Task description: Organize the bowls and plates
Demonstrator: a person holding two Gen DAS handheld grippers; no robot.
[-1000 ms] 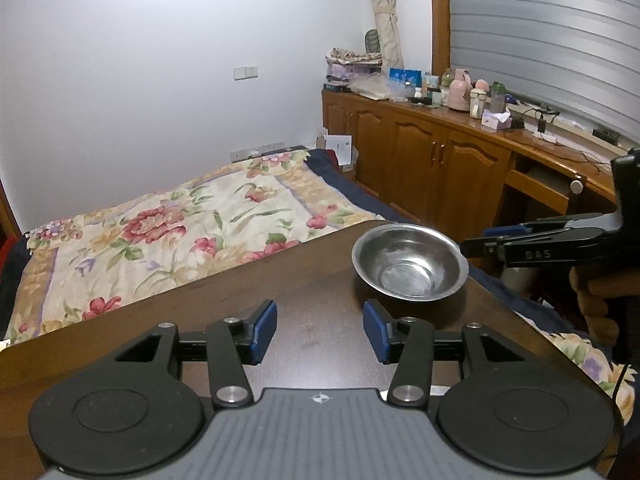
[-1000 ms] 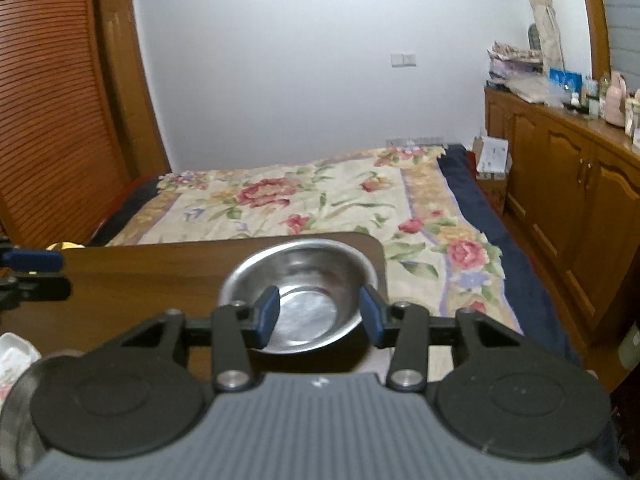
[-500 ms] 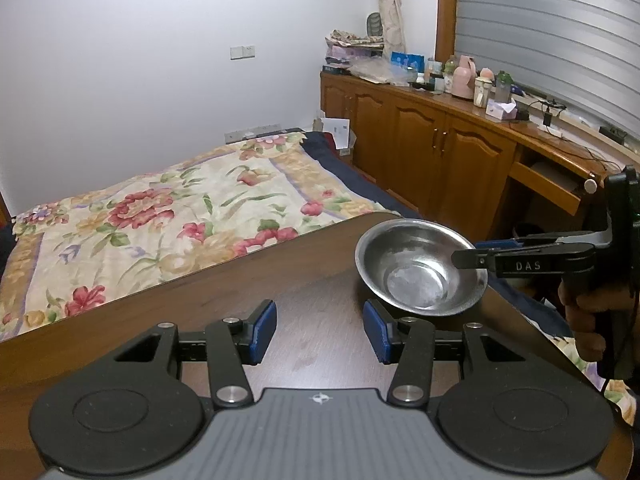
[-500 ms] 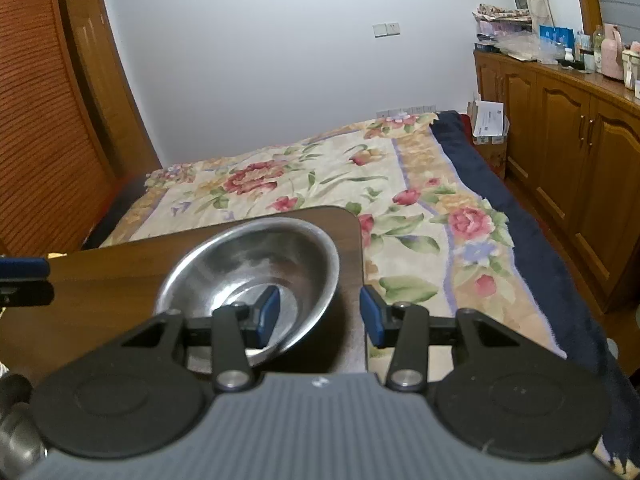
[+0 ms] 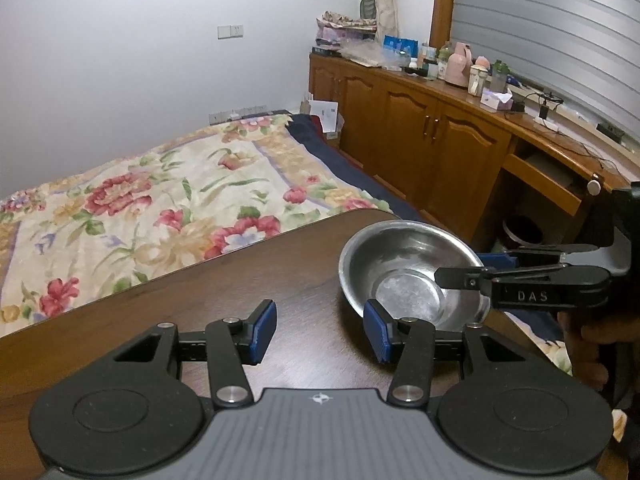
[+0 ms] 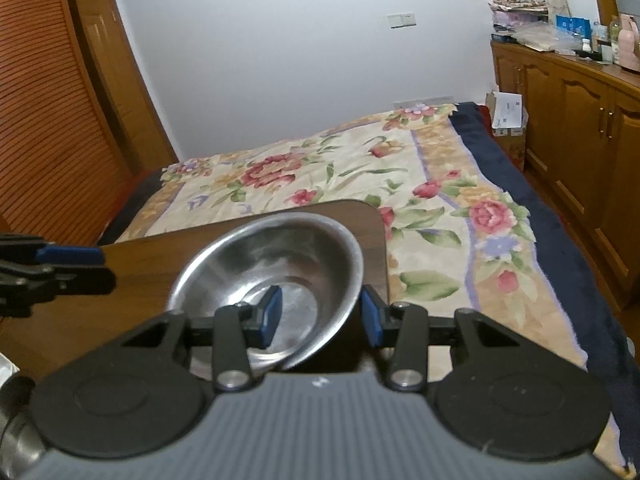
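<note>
A steel bowl is being straddled by the right gripper – jaws apart, rim between; the left gripper is being held open, empty.

The letters "DAS" are printed in pale capitals on the black side of the right gripper.

Landmark: dark brown wooden table
Round steel bowl: near table's right corner
Right gripper: straddling bowl's right rim
Left gripper: open over table, beside bowl
</note>
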